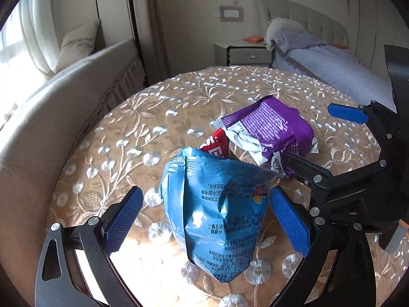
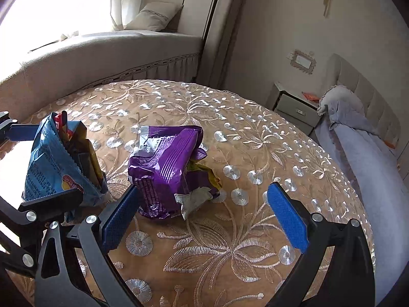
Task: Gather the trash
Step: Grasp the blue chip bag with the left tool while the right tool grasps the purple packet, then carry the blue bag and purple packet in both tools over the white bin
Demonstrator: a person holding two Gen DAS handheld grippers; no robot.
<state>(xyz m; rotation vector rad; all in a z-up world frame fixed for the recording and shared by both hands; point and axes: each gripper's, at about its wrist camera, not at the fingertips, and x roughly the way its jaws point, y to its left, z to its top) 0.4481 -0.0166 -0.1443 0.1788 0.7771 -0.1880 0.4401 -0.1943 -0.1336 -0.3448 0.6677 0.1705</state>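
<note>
Both grippers spread: left gripper around crinkled blue foil bag, right gripper near creased purple wrapper.

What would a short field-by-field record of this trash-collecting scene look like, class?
surface: round table with gold embroidered cloth
left gripper: open, fingers either side of the upright blue crinkled snack bag
bag contents: red wrapper sticking out
right gripper: open, holding nothing
remaining trash: crumpled purple foil wrapper on the cloth
</note>
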